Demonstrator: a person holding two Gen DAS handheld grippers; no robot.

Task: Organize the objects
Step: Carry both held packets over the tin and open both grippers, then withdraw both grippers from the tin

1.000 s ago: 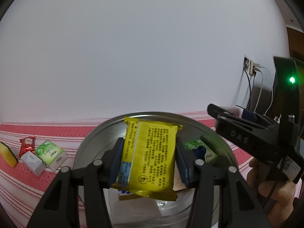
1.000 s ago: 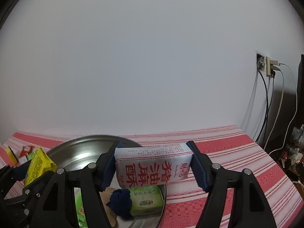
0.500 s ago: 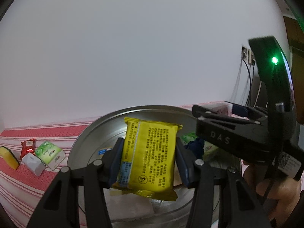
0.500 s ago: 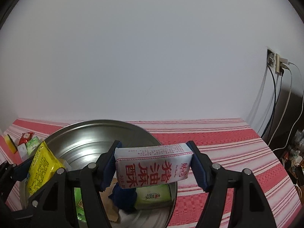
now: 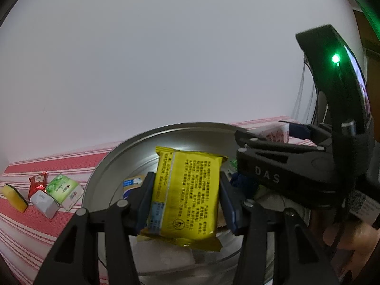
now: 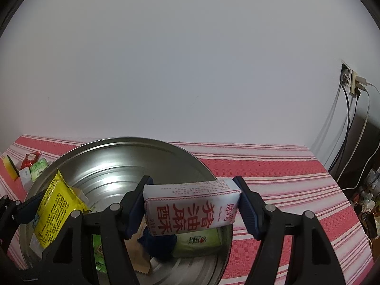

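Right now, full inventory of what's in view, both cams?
metal basin: 1, silver, on the striped cloth
yellow packet: 1, yellow, clamped in left tool above the basin
white packet: 1, white with red print, clamped in right tool over the basin's right rim
green pack: 1, light green, inside the basin
blue item: 1, dark blue, inside the basin, kind unclear
small items: 4, yellow, red, white, green-white, on the cloth left of the basin
tablecloth: 1, red and white stripes
wall outlet: 1, cables plugged in, right wall
left tool: 1, black, blue pads
right tool: 1, black, blue pads
hand: 1, holding the right tool's grip
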